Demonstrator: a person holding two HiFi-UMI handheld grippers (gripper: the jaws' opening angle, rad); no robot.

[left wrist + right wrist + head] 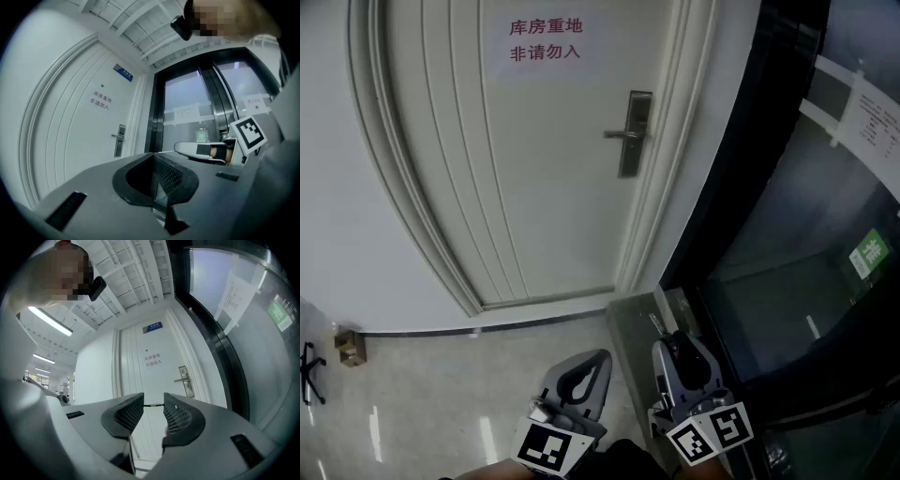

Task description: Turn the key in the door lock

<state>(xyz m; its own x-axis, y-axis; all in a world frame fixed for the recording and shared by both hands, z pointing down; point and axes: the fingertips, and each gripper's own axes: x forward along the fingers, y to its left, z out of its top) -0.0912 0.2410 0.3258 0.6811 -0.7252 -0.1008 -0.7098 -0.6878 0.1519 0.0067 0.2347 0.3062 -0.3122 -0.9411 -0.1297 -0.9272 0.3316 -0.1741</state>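
A white door (534, 169) stands shut ahead, some way off. Its metal lock plate (635, 134) with a lever handle (621, 136) is at the door's right edge, and also shows as the lock plate (120, 139) and the lock plate (186, 380). At this distance I cannot make out a key. Both grippers are held low and level, far from the lock. My left gripper (598, 362) (152, 158) has its pads together with nothing in them. The jaws of my right gripper (664, 342) (153, 405) stand apart. A thin dark line crosses the gap at the tips; I cannot tell what it is.
A dark glass wall (787, 234) with a green sticker (869, 253) runs along the right of the door. A red notice (545, 40) is on the door and a blue plate (153, 327) above it. A small brown box (350, 347) and a black chair base (309, 373) are on the floor at left.
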